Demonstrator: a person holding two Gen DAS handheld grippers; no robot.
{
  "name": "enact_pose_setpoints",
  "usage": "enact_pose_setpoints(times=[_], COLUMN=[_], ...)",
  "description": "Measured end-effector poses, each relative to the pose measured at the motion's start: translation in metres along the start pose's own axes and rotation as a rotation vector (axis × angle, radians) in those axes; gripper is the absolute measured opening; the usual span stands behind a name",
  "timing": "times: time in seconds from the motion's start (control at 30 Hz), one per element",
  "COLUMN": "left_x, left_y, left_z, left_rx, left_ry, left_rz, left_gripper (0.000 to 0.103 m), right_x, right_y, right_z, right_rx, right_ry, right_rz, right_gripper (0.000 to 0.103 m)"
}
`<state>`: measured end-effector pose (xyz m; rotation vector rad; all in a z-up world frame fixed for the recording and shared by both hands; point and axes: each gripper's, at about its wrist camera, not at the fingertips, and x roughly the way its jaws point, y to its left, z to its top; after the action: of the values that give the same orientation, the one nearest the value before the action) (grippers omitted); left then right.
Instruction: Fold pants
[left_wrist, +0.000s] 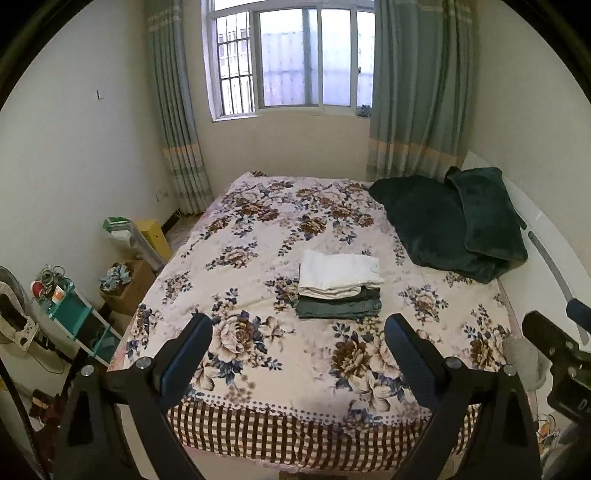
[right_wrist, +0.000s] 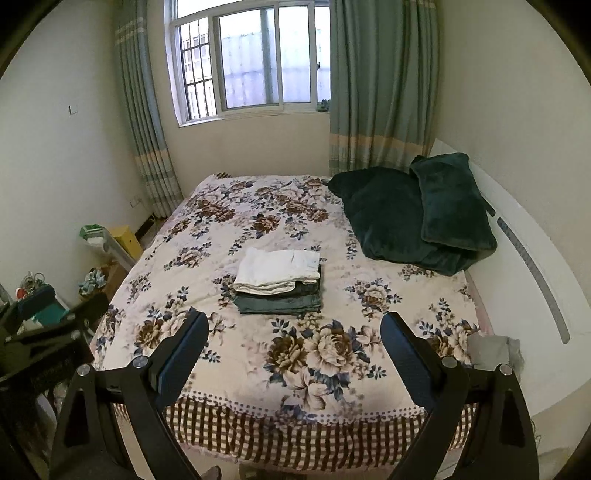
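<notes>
Both tools stand back over the foot of the floral-printed bedspread (left_wrist: 258, 229), well apart from the work. The left gripper (left_wrist: 299, 332) has its two black fingers spread wide and holds nothing; the right gripper (right_wrist: 291, 328) is in the same condition, wide apart and empty. The folded white cotton pants (left_wrist: 338, 275) lie flat at mid-bed on top of folded dark grey-green pants (left_wrist: 338, 308), forming one squared stack. From the left gripper the stack sits at about one o'clock; from the right gripper (right_wrist: 291, 328) it sits at about eleven o'clock, so it lies between the two tools, neither clearly nearer. The stack's long axis runs across the bed, nine to three o'clock, square to both sets of fingers. A dark green plush blanket (left_wrist: 436, 225) and matching cushion (left_wrist: 484, 210) occupy two o'clock. Judgement: folding appears complete; no unfolded pants can be confirmed in view
</notes>
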<state>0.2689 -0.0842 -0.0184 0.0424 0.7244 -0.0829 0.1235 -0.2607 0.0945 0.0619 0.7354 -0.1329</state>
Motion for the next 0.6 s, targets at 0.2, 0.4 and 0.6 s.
enact_pose_setpoints(times=[0.2, 0.4, 0.6], left_x=[0.015, 0.055, 0.088], left_y=[0.007, 0.007, 0.004], left_z=[0.01, 0.022, 0.029], left_rx=[-0.008, -0.005, 0.003], left_ry=[-0.029, -0.004, 0.014], left_rz=[0.019, 0.047, 0.058], left_gripper=[0.103, 0.103, 0.103], right_x=[0.025, 0.07, 0.124], right_y=[0.002, 0.002, 0.0], right_z=[0.014, 0.036, 0.05], right_rx=[0.022, 0.027, 0.029], right_ry=[-0.032, -0.051, -0.03], right_rz=[-0.017, -0.067, -0.076], right_gripper=[0.098, 0.1, 0.1])
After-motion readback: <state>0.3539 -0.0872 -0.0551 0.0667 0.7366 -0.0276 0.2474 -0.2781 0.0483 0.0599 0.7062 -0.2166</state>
